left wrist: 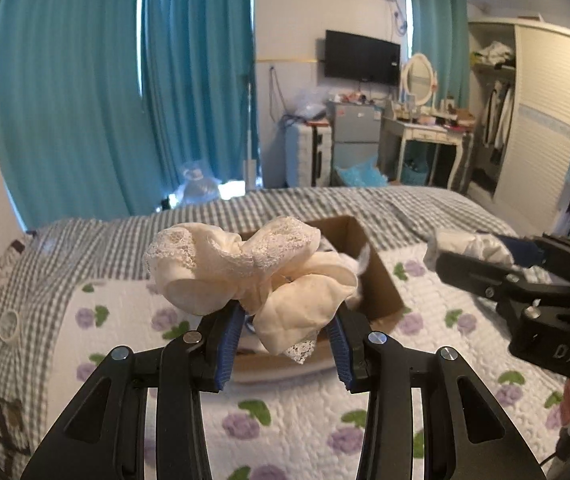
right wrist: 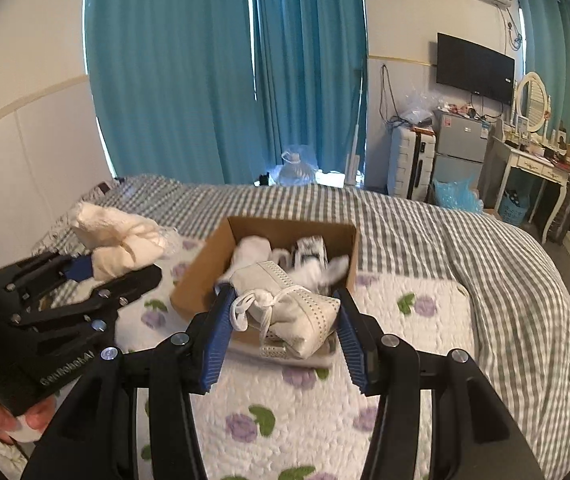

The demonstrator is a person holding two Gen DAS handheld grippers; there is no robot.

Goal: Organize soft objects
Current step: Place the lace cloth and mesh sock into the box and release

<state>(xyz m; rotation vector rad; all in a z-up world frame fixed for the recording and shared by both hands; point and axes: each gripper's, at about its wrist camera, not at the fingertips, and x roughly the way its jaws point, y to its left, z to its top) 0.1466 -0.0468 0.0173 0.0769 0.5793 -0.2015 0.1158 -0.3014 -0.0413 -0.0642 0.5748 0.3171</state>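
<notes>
A cream lace-trimmed garment is bunched up and clamped between the blue pads of the left tongs, held above the bed just in front of an open cardboard box. The right tongs are clamped on a folded white garment with a perforated band and a knotted drawstring, which hangs over the near edge of the same cardboard box. Inside the box lie several more white soft items, loosely piled; their kinds cannot be told. The box sits on a white quilt with purple flowers, spread over a grey checked bedcover. Teal curtains hang behind the bed.
</notes>
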